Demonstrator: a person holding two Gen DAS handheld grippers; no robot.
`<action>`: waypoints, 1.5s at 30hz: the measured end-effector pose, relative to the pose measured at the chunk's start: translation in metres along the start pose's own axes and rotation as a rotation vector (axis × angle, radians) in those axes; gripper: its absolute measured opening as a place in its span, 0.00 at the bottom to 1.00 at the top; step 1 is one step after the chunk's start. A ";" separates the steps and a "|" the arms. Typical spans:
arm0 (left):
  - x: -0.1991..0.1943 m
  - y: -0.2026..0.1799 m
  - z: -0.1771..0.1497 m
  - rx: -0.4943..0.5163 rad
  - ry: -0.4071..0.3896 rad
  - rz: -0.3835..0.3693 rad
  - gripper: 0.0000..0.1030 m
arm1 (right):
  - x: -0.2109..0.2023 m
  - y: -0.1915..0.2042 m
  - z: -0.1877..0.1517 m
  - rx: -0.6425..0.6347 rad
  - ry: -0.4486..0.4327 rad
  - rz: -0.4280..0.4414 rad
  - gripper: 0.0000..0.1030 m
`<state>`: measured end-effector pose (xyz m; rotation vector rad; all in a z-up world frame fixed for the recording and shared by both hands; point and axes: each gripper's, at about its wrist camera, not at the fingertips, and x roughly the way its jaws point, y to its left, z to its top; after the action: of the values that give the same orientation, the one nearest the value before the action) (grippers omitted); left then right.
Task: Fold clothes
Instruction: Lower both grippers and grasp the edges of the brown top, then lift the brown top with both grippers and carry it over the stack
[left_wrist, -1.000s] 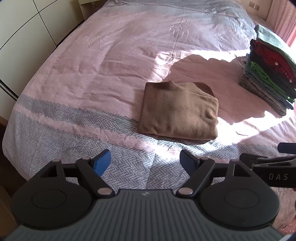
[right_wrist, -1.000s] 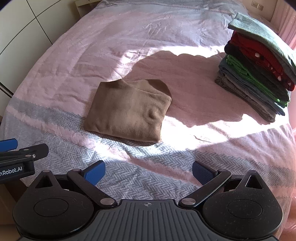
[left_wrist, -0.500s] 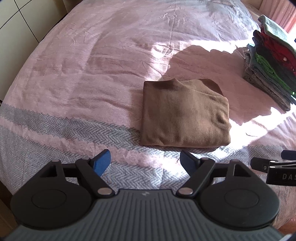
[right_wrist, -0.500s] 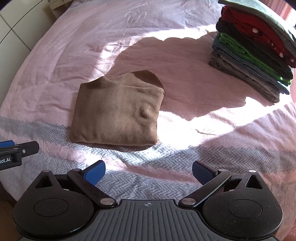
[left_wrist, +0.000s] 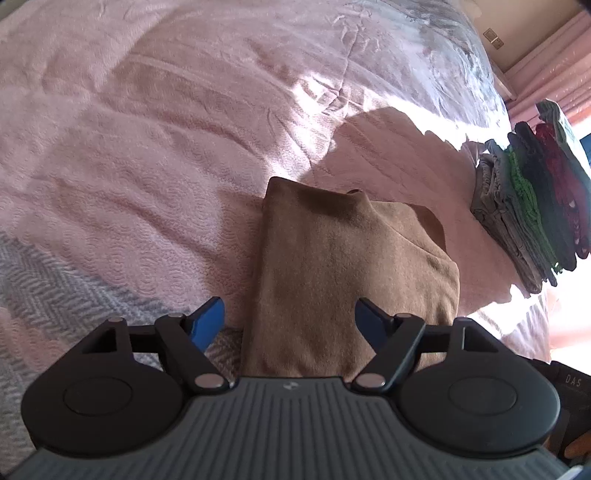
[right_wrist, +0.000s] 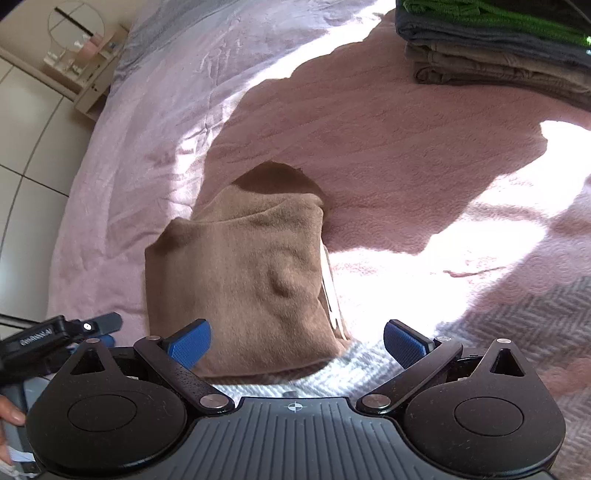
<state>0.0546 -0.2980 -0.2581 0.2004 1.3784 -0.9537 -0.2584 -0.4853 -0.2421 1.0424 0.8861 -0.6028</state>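
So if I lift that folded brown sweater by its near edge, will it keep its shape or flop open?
Probably flops: the brown sweater looks like soft knit, dimpled on top, so unsupported layers would likely sag. Its folded layers lie loose at the right side, so they may slide apart. The left gripper is closing over the near edge and the right gripper is open there, not pressing.

Counted on one bed (left_wrist: 147, 129): one folded brown garment (left_wrist: 343, 280), one stack (left_wrist: 528, 206) of about six folded clothes, two grippers, left (left_wrist: 290, 317) and right (right_wrist: 297, 341), and one round mirror (right_wrist: 75, 22).
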 end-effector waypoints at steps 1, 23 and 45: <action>0.010 0.008 0.003 -0.017 0.010 -0.023 0.58 | 0.006 -0.005 0.003 0.017 -0.008 0.023 0.99; 0.115 0.069 0.022 -0.237 0.137 -0.451 0.13 | 0.112 -0.068 0.023 0.256 0.084 0.422 0.34; -0.029 -0.244 0.105 0.182 -0.014 -0.781 0.11 | -0.226 -0.088 0.082 0.261 -0.431 0.392 0.28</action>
<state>-0.0282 -0.5046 -0.1101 -0.2330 1.3704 -1.7227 -0.4188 -0.5915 -0.0728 1.2209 0.2181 -0.5871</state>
